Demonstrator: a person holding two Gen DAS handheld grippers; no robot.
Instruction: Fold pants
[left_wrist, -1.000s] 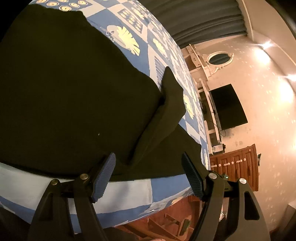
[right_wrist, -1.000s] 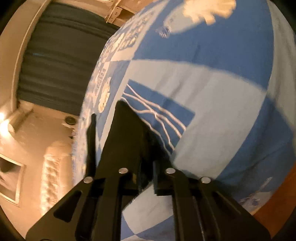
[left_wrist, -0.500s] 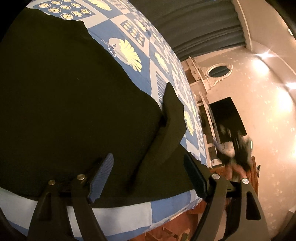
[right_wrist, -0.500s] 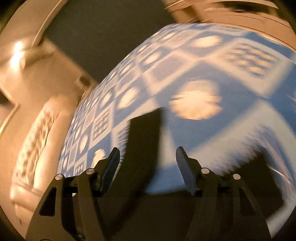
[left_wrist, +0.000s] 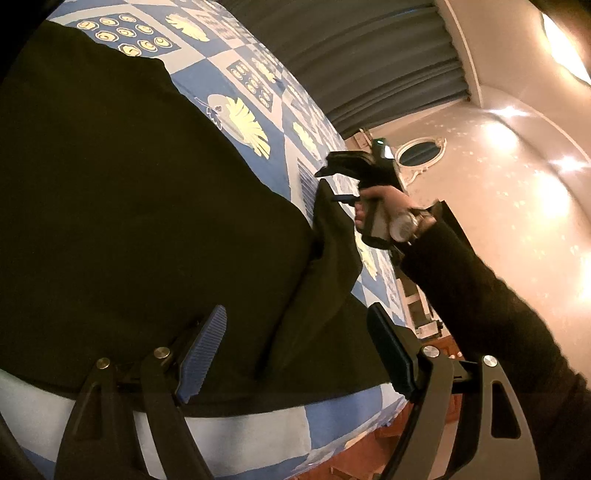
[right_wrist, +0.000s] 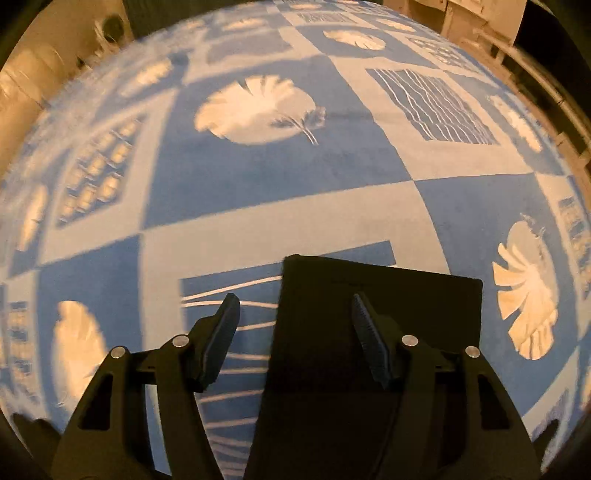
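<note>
Blue-and-white patchwork bedspread (left_wrist: 236, 435) with leaf and wave panels covers the bed, the one work surface observed. One pair of dark pants (left_wrist: 122, 229) lies spread on the bedspread; one narrow leg end (right_wrist: 376, 295) reaches out flat past the main body onto a wave-lined panel. Two grippers are present. Left gripper (left_wrist: 295, 354) stands over the near edge of the pants, jaws spread wide, nothing between the pads. Right gripper (right_wrist: 295, 332), held in one hand (left_wrist: 384, 210) with a wristwatch (left_wrist: 402, 225) and a dark sleeve (left_wrist: 480, 306), sits above the leg end; its jaws have just been opening and stand parted, clear of the cloth. Beyond the bed: one grey curtain (left_wrist: 354, 55), one oval mirror (left_wrist: 421, 155), cream walls (left_wrist: 498, 184) with bright light patches.
</note>
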